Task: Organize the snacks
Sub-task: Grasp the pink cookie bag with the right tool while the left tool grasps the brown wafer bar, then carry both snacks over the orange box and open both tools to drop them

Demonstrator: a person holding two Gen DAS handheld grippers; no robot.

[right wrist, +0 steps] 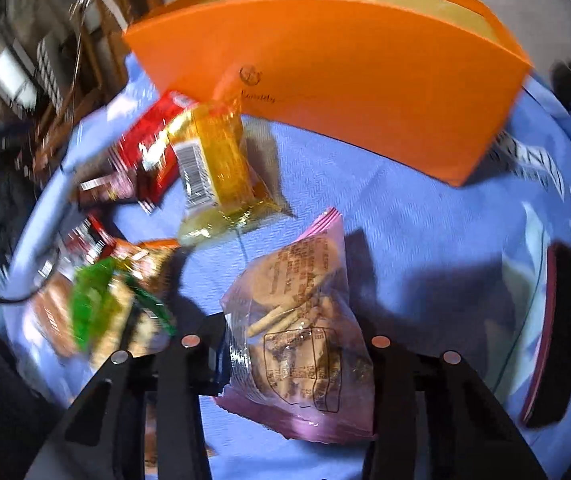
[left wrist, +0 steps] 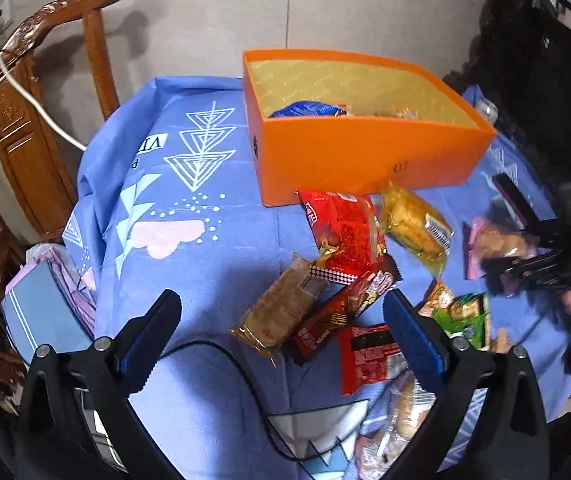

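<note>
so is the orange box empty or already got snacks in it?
Not empty: the orange box holds a blue packet and another wrapped snack.

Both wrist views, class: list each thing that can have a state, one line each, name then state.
Orange cardboard box: open-topped, upright, some snacks already inside.
Pink clear biscuit bag: sealed, between the right gripper's jaws.
Left gripper: open, empty, above the snack pile.
Yellow wrapped cake: sealed, lying on the blue cloth outside the box.
Red snack packet: sealed, lying against the box.
</note>
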